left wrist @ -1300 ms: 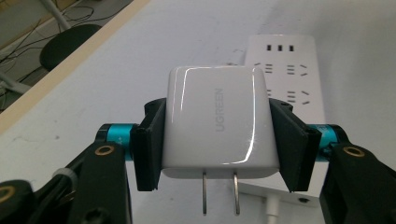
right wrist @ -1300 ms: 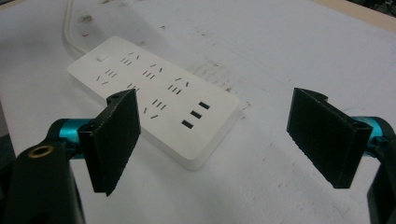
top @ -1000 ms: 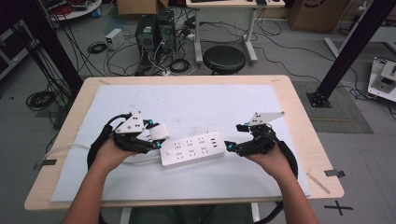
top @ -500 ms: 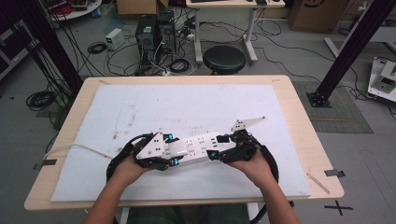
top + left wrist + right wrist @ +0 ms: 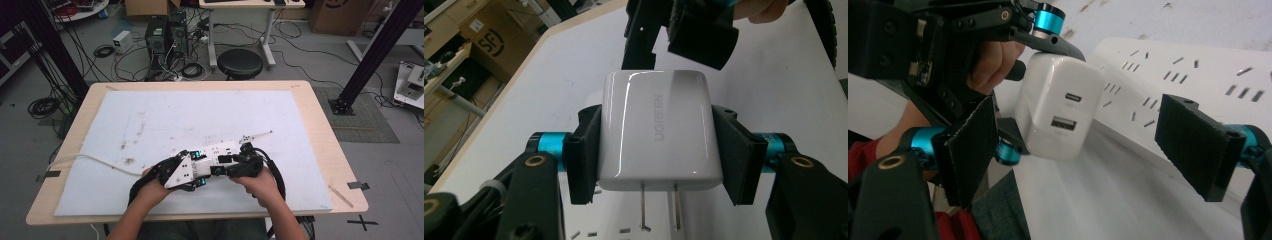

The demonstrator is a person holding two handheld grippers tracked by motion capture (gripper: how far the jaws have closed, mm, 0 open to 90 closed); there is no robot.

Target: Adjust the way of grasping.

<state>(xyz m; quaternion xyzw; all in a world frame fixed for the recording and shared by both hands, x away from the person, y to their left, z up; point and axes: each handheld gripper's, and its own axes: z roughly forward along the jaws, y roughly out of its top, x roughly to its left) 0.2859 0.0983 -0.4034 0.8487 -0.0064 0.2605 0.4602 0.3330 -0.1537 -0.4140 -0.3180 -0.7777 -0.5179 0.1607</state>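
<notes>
The left gripper (image 5: 659, 145) is clamped on a white charger (image 5: 659, 130), both pads (image 5: 583, 150) pressing its flat sides, and the two metal prongs (image 5: 659, 207) point down toward the slots of the power strip (image 5: 599, 232) just beneath. The right gripper view catches the same charger (image 5: 1058, 107) from its port end, hanging over the strip's near edge, not yet seated.

The right gripper (image 5: 1078, 145) stands wide apart, nothing between its jaws; the power strip (image 5: 1198, 75) stretches out ahead of them. From the high view, both hands are bunched together over the strip (image 5: 220, 152) on the white mat (image 5: 150, 120), near the front edge of the table (image 5: 320, 110), the strip's cable (image 5: 90, 160) trailing off to the left.

So this looks like the plug-in step, prongs hovering and lining up. How exactly they sit over a slot pair is hard to judge from here. Next move calls for squaring the prongs with one socket and pressing straight down, and the free gripper probably needs to steady the strip so it doesn't slide.
</notes>
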